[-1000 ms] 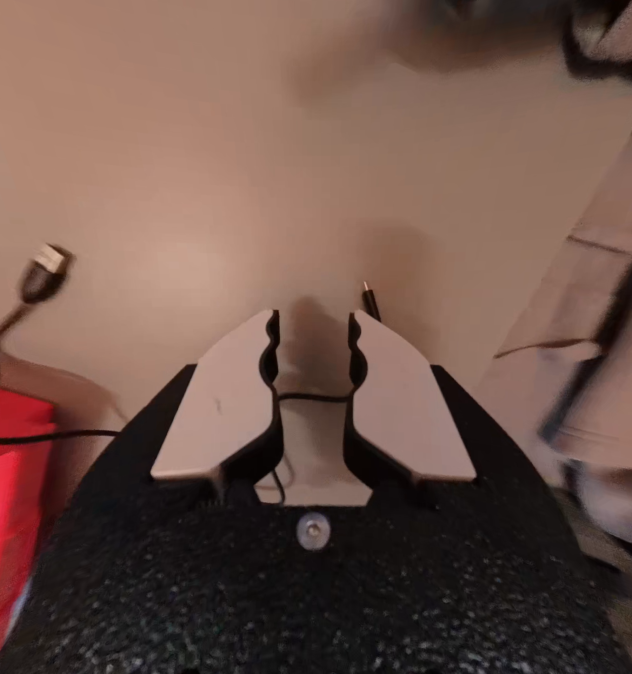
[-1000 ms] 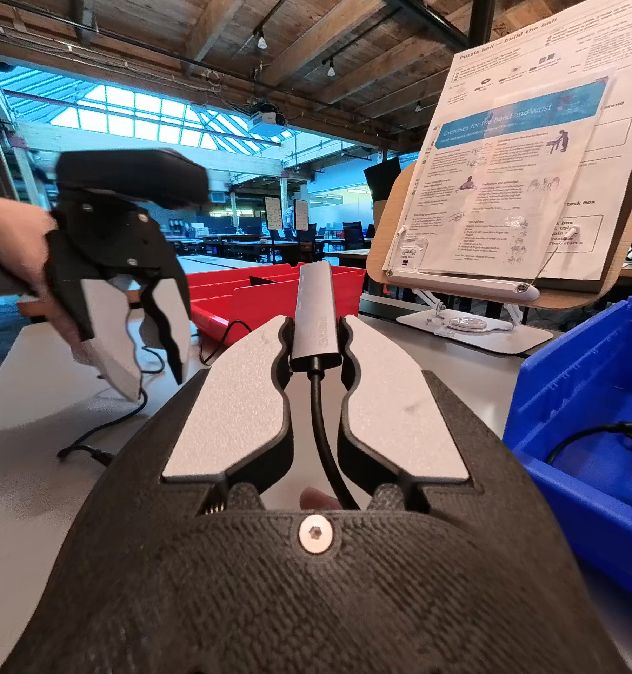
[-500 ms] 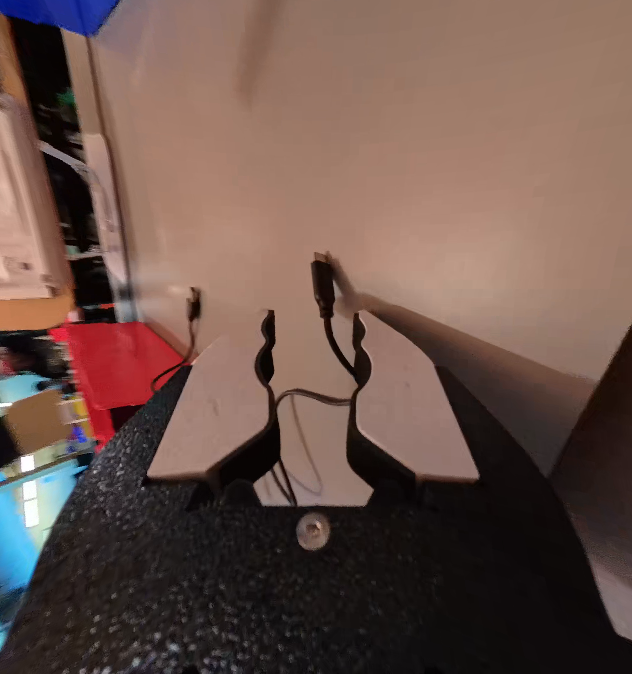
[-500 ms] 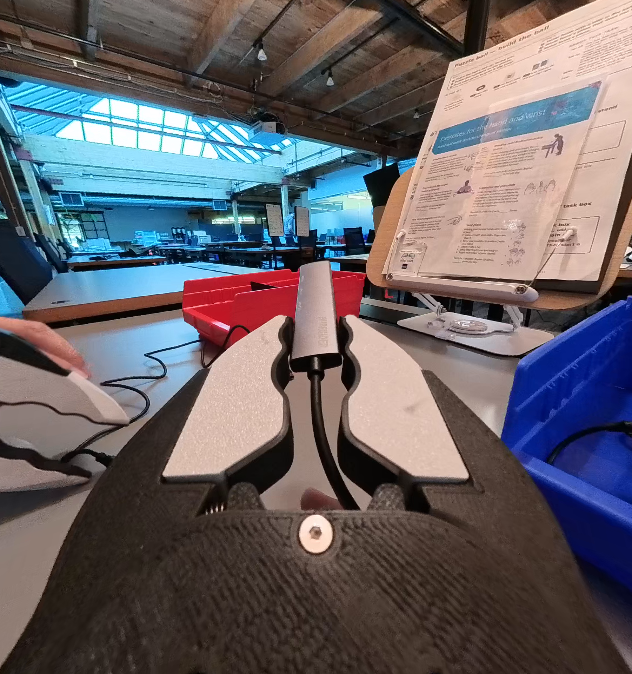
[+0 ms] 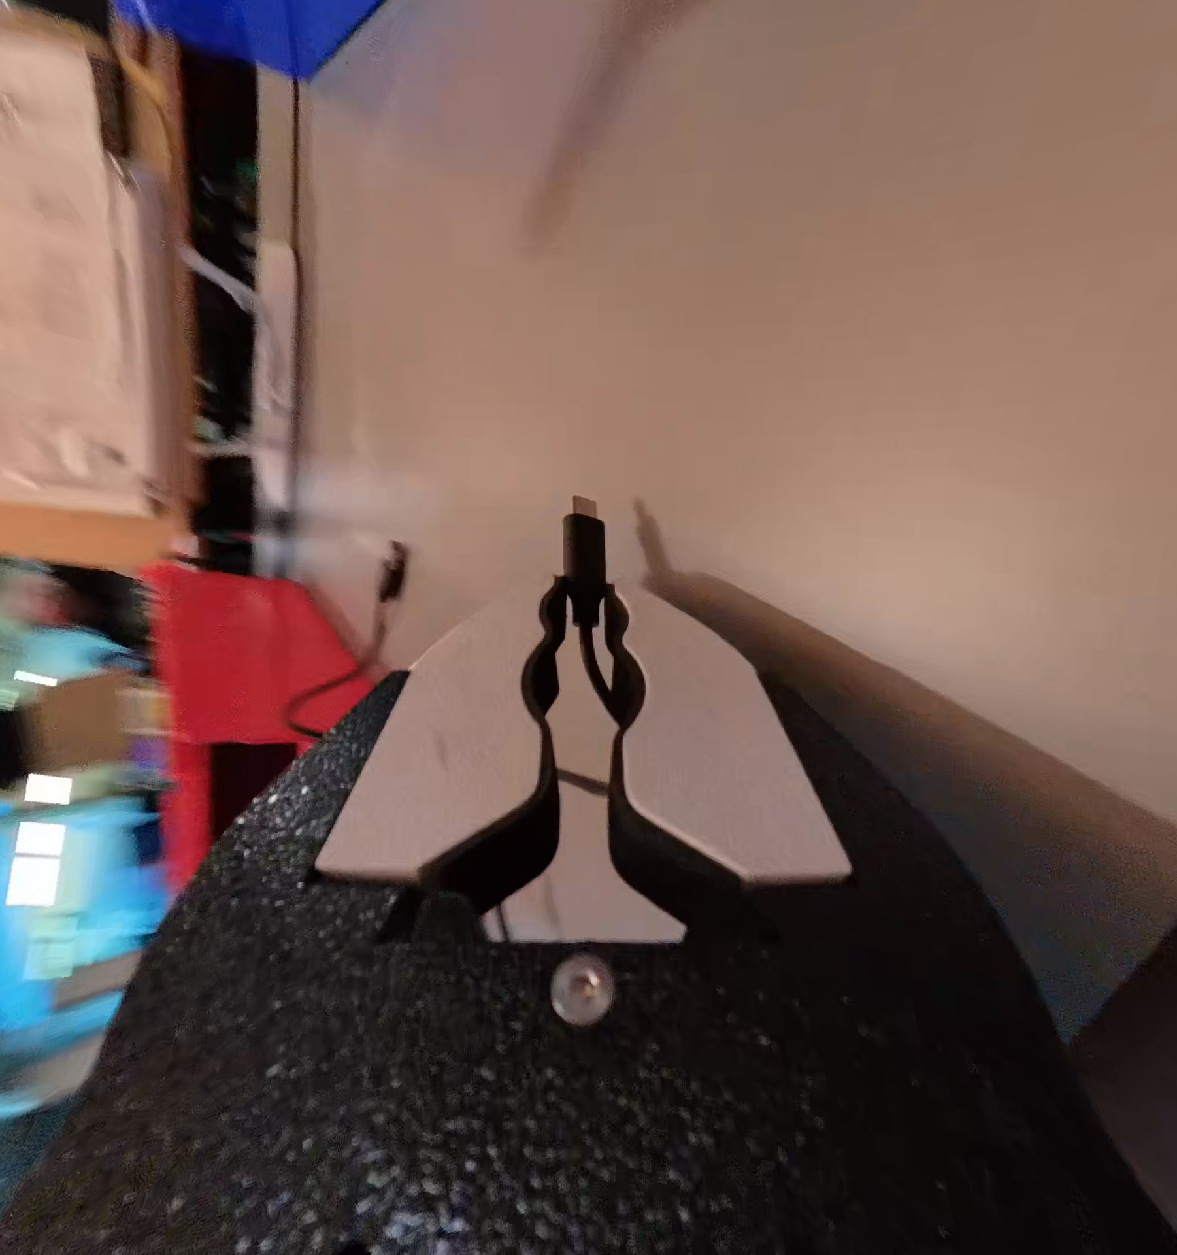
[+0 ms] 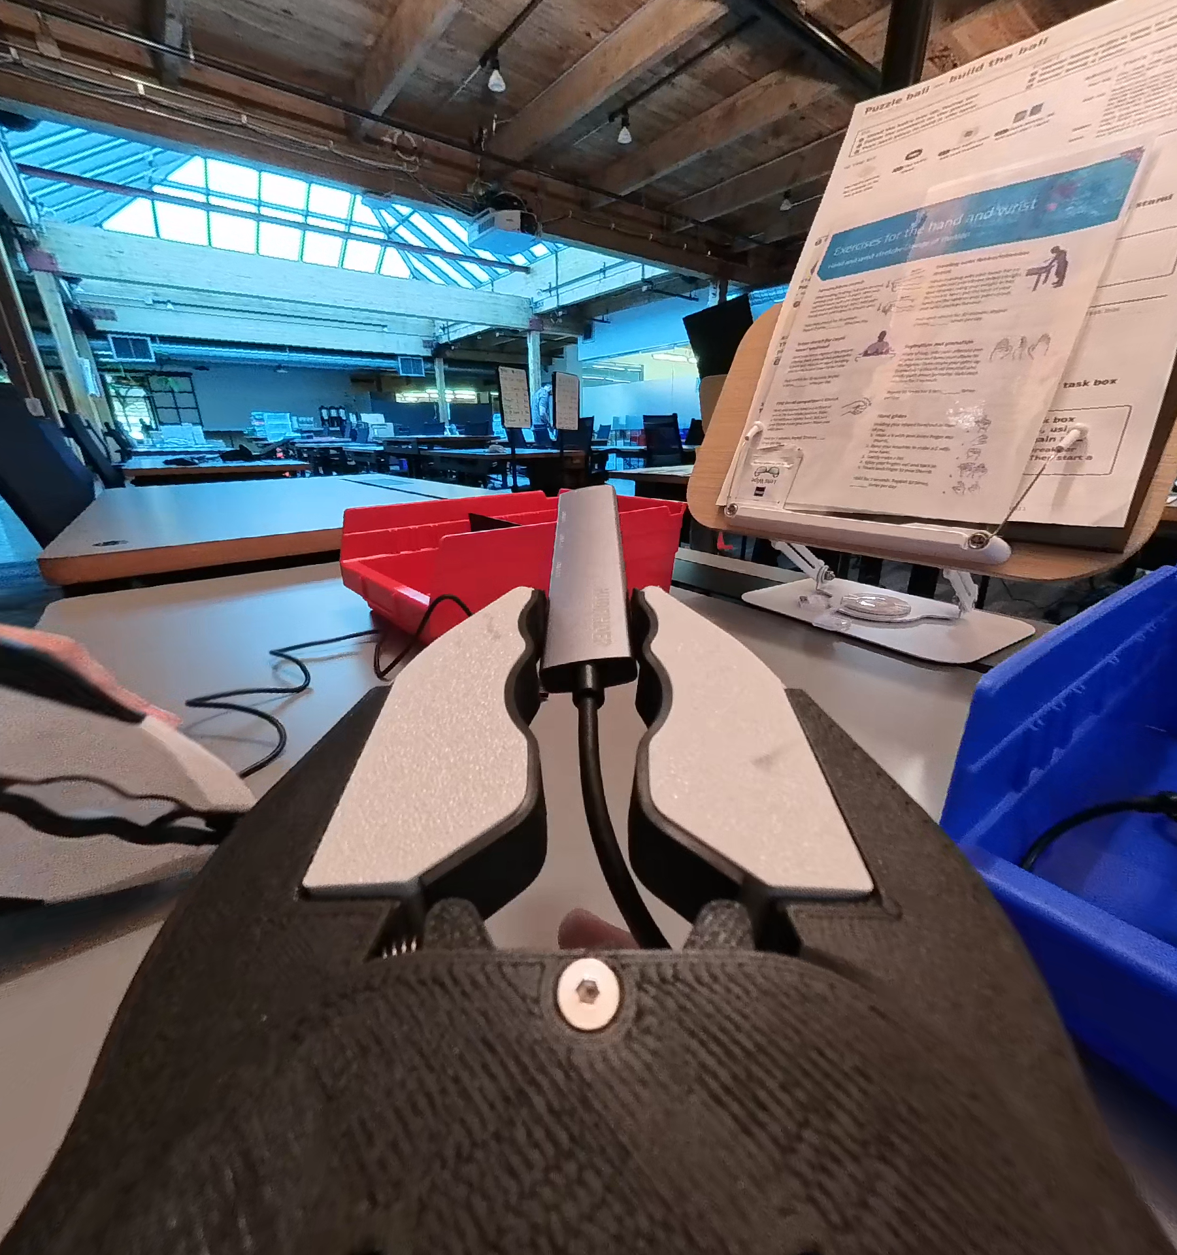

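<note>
My left gripper [image 5: 584,597] is shut on a small black cable plug [image 5: 584,543] whose metal tip sticks out past the fingertips, close over the pale table [image 5: 843,339]. Its thin black cable [image 5: 595,669] runs back between the fingers. My right gripper [image 6: 585,604] is shut on a grey slim USB hub [image 6: 585,564], held level above the table, with the hub's black cable [image 6: 599,781] trailing back. The left gripper [image 6: 96,801] shows lying sideways at the left edge of the right wrist view, low on the table, with a hand behind it.
A red bin [image 6: 504,543] stands behind the hub, with a thin black cable [image 6: 280,686] running from it across the table. A blue bin [image 6: 1101,781] holding a cable is at the right. A document stand [image 6: 966,380] with printed sheets is at the back right.
My left gripper has closed on the black plug, which lay loose between the open fingers before. It also swung down from upright to lying sideways on the table. The right gripper has not moved.
</note>
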`<move>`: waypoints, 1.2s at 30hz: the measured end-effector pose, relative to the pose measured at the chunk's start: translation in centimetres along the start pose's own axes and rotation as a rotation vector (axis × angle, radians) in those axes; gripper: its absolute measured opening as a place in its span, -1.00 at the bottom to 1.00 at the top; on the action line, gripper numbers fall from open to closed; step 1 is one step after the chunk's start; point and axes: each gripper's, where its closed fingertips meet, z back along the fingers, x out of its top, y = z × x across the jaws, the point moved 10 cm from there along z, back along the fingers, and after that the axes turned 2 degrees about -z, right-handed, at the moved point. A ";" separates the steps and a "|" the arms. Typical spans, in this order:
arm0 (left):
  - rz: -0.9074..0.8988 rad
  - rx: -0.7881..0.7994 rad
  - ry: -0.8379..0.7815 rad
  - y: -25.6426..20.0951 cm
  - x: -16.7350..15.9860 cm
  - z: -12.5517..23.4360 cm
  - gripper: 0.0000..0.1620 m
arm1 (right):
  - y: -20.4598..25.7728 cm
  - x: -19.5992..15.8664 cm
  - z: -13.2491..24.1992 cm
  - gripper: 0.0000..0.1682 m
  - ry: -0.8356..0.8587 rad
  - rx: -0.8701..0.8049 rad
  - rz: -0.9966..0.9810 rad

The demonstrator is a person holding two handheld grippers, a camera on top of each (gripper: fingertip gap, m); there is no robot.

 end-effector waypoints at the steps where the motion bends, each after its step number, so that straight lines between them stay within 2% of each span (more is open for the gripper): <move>1: 0.130 -0.054 -0.012 0.7 0.1 -0.1 -0.88 | 0.0 0.0 0.0 -0.71 0.001 -0.001 0.001; 3: 0.368 -0.161 -0.045 2.4 0.1 -0.2 -0.88 | 0.1 0.0 -0.1 -0.71 0.006 0.002 0.005; 6: 0.631 -0.299 -0.088 4.4 -0.1 -0.5 -0.88 | 0.1 0.0 -0.1 -0.71 0.008 0.005 0.011; 11: 0.924 -0.467 -0.159 6.2 -0.5 -1.4 -0.88 | 0.1 0.0 -0.1 -0.71 0.005 0.007 0.010; 17: 1.277 -0.592 -0.294 8.8 -0.2 -1.9 -0.88 | 0.2 -0.1 -0.3 -0.71 0.026 0.009 0.018; 20: 1.332 -0.584 -0.320 10.2 0.8 -1.9 -0.88 | 0.5 -0.2 -0.6 -0.71 0.060 0.011 0.041; 26: 1.254 -0.486 -0.295 12.1 3.5 -1.8 -0.88 | 0.9 -0.3 -1.1 -0.71 0.106 0.016 0.082; 36: 1.326 -0.530 -0.335 12.3 4.0 -2.4 -0.88 | -0.1 -0.1 -0.5 -0.71 0.068 0.056 -0.034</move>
